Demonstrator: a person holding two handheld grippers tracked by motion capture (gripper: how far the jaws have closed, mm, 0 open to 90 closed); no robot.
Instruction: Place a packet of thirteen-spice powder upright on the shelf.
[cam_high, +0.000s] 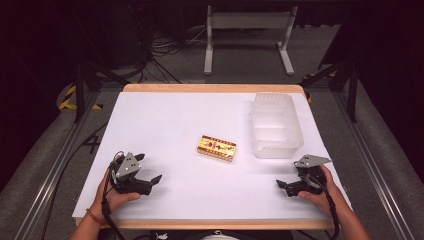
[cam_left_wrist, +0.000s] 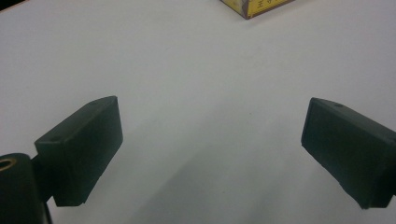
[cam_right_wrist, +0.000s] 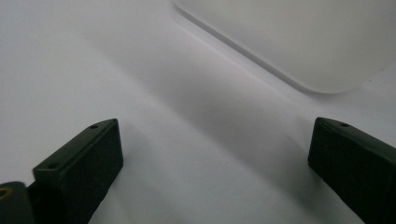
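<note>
Grippers both idle at the near edge of the white table (cam_high: 165, 120), one per hand, nothing held. Left gripper (cam_high: 150, 182) sits near-left with jaws spread wide and bare table between them; right gripper (cam_high: 283, 186) sits near-right, jaws likewise wide apart and empty. They face each other across the near edge.

Yellow box (cam_high: 216, 148) lies flat mid-table, slightly skewed, roughly between the two grippers and a bit farther out, touching nothing. Its corner shows at the top of the left gripper view (cam_left_wrist: 259, 6), so the left jaws look roughly toward it.

Translucent plastic bin (cam_high: 275, 125) stands far-right, just beside the box but apart from it, open side up, looks empty. My read: box goes into the bin. The right gripper is closer to the bin and points roughly at its near corner.
</note>
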